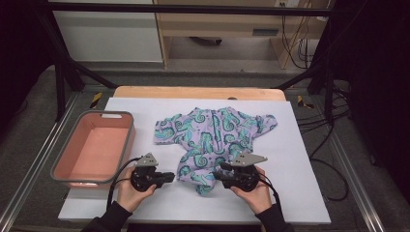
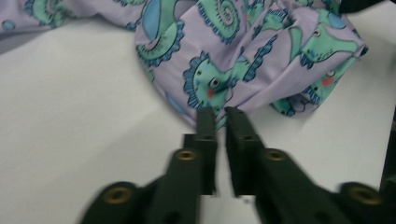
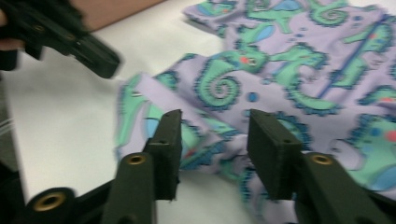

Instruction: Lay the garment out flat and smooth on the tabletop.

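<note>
where the high view hides it, right gripper (image 3: 212, 135) jaws gape.

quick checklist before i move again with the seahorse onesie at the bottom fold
1. Left gripper free of the fabric: ok, narrow gap between the jaws, tips just short of the onesie's edge.
2. Right gripper released: ok, jaws stand apart over the bunched cloth, nothing pinched.
3. Bottom end folded flat: not ok, the lower end lies bunched and wrinkled.
4. Upper part and sleeves spread flat on the white table cover: ok.
5. Pink bin ready at the left: ok, it sits clear of the onesie.
6. Cables clear of the cloth: cannot tell.
</note>
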`<state>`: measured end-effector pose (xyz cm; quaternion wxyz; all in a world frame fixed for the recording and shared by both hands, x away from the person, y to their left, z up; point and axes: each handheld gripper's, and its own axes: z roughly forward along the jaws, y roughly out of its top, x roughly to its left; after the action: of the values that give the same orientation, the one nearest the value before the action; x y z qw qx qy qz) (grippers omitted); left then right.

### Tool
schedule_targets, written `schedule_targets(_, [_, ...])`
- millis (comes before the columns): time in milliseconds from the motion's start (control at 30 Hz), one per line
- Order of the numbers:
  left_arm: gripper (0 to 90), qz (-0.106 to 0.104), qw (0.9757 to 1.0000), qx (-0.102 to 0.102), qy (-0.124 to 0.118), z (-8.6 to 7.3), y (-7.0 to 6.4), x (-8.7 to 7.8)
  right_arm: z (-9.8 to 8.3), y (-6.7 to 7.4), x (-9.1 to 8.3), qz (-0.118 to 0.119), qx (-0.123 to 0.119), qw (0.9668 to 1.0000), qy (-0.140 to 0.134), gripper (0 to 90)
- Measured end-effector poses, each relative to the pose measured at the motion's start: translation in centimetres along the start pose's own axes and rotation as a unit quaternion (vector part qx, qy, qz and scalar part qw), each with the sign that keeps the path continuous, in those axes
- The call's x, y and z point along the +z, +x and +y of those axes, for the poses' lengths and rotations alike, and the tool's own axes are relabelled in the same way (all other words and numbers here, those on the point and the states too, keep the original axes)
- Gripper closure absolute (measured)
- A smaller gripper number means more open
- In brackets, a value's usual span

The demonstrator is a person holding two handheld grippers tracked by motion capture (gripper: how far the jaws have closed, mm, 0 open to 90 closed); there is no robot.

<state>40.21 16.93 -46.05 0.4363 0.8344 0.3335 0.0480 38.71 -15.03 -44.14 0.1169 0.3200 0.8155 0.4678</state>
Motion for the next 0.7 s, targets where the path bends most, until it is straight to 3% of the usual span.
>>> schedule_targets(33, [61.8, 0.007, 0.9999, 0.006, 0.005, 0.2, -0.2, 0.3, -0.1, 0.2, 0.2, 0.005, -0.001, 1.0000, 0.000, 48.3])
schedule_targets(133, [49.8, 0.016, 0.9996, 0.013, 0.017, 0.5, -0.5, 1.6, -0.3, 0.5, 1.0, 0.014, 0.001, 0.9998, 0.011, 45.8])
schedule_targets(200, [46.5, 0.013, 0.9992, 0.021, 0.031, 0.5, -0.7, 2.4, -0.5, 0.7, 1.7, 0.022, 0.000, 0.9995, 0.022, 46.5])
schedule_targets(267, [47.0, 0.013, 0.9988, 0.024, 0.042, 0.3, -0.8, 3.1, -0.6, 0.9, 2.2, 0.033, -0.002, 0.9990, 0.031, 55.3])
schedule_targets(367, [56.5, 0.025, 0.9983, 0.034, 0.041, 0.0, -0.8, 3.1, -0.6, 1.1, 2.3, 0.047, -0.011, 0.9980, 0.040, 78.6])
schedule_targets(400, [63.7, 0.028, 0.9980, 0.034, 0.046, 0.0, -0.8, 3.0, -0.5, 1.2, 2.2, 0.056, -0.010, 0.9975, 0.041, 84.7])
schedule_targets(500, [82.7, 0.016, 0.9982, 0.024, 0.052, -0.2, -0.6, 2.8, 0.0, 1.4, 1.7, 0.070, -0.010, 0.9966, 0.041, 87.5])
schedule_targets(600, [85.9, 0.016, 0.9979, 0.025, 0.057, -0.1, -0.6, 2.6, 0.9, 2.2, 1.2, 0.088, -0.009, 0.9955, 0.035, 87.5])
schedule_targets(633, [86.1, 0.033, 0.9976, 0.027, 0.055, 0.0, -0.4, 2.2, 1.2, 2.6, 1.2, 0.098, -0.008, 0.9946, 0.034, 87.4])
schedule_targets(700, [86.2, 0.038, 0.9979, 0.020, 0.049, 0.1, 0.2, 1.6, 1.7, 3.7, 1.6, 0.116, -0.017, 0.9924, 0.038, 87.3])
